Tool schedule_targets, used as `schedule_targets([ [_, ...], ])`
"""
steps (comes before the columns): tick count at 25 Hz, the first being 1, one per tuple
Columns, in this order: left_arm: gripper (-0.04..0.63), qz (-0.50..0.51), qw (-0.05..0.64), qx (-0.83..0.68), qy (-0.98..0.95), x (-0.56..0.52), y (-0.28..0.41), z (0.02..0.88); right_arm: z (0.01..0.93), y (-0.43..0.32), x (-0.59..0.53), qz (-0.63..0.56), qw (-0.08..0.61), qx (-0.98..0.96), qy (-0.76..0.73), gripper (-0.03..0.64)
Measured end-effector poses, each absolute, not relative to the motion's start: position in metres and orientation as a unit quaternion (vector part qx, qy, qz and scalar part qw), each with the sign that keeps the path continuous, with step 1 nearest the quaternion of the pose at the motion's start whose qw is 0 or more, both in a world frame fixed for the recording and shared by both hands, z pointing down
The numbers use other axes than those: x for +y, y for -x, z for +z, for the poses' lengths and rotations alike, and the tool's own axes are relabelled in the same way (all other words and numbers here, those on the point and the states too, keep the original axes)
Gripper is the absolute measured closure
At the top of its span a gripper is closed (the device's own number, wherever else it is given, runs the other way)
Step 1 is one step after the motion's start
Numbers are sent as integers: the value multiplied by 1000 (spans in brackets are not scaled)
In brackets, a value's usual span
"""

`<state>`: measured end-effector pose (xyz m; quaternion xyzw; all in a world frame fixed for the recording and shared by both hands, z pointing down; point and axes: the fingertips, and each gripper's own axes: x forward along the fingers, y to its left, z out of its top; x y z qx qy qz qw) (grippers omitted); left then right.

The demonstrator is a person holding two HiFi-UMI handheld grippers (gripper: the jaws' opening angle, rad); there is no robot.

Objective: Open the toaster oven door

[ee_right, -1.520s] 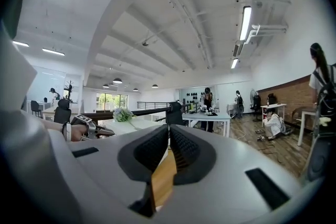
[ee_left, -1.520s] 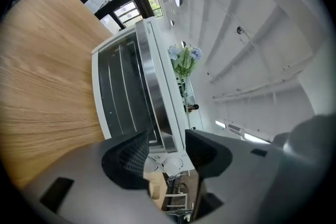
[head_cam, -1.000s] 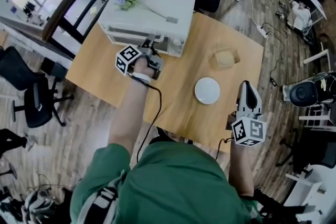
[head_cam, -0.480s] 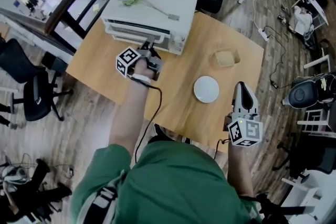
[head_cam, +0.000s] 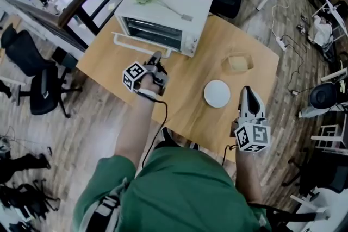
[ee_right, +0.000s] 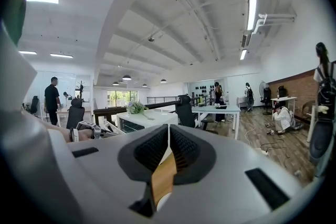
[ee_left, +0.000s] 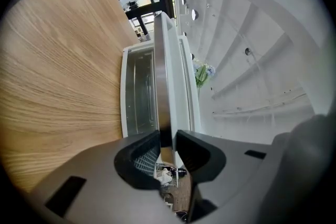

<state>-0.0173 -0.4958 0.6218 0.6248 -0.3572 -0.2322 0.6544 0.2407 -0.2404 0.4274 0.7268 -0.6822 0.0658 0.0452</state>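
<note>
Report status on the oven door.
Left gripper jaws just closing, gripping the handle. Right gripper shut, empty. Oven door swung open. Plate clear of it.

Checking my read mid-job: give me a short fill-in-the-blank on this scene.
1. The toaster oven door is ____, not closed.
2. The left gripper clamps the door's ____.
3. The right gripper holds ____.
Missing: open; handle; nothing.
The left jaws have just been closing, with the handle between them.
</note>
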Motion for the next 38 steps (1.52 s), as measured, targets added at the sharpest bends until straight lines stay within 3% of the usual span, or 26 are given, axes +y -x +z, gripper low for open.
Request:
schedule_targets([
  [17,503,-157,661,-430,-594,-428,63,716,439,-237,-244,87,46,-707,-701,588],
  [38,503,-102,687,-448,-563,-413,72,791,451,-223,-255,100,75,-711,-692,588],
])
